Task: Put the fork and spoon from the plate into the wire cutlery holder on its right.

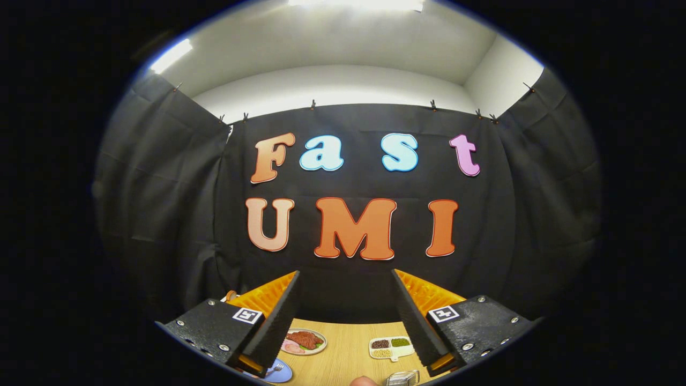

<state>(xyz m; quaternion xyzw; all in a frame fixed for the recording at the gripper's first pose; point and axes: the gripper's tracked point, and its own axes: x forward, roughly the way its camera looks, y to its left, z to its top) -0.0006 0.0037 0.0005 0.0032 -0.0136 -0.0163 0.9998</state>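
Your gripper (345,313) hangs high above the wooden surface (348,354) with its two fingers spread wide and nothing between them, so the task appears not yet begun: both fork and spoon remain to be moved. Below the fingers, the blue plate (280,371) lies beside the left finger with cutlery, seemingly the fork (275,368), on it, though the spoon is too small to tell, and the wire cutlery holder (403,378) sits well apart to its right, contents unclear. Beyond them stand a plate of food (303,341) and a divided tray (390,347) of brown, green and pale grains.
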